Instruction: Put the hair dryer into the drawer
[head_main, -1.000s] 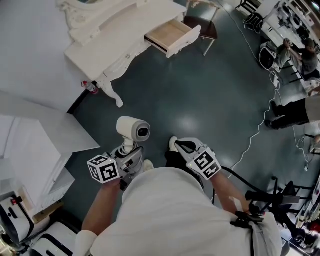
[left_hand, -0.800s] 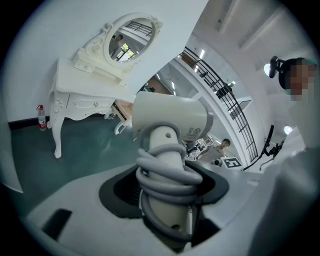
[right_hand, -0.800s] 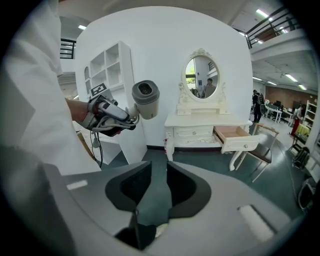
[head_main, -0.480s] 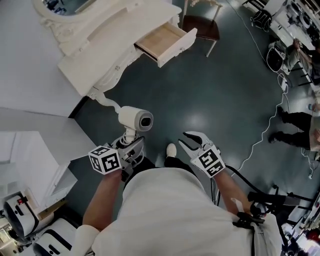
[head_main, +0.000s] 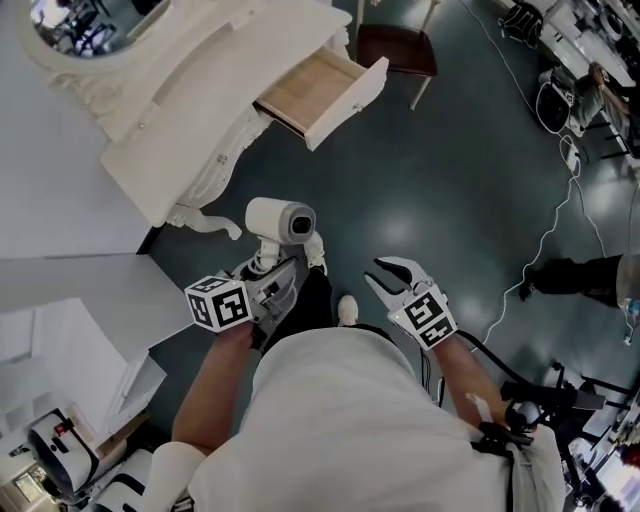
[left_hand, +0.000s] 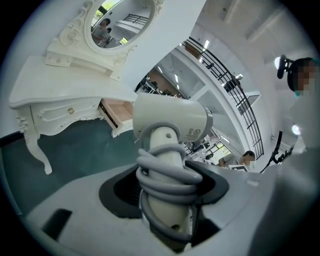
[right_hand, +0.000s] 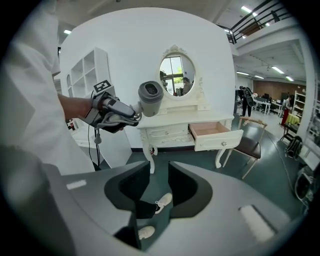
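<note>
My L gripper (head_main: 270, 272) clamps the hair dryer (head_main: 281, 219) by its cord-wrapped handle. R gripper (head_main: 392, 276) jaws have just been opening, nothing between. The drawer (head_main: 318, 90) ahead stands open.

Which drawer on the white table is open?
The drawer by the chair is open: it is pulled out and its bare wooden inside shows. The other drawer beside it is shut, pushed all the way in.
</note>
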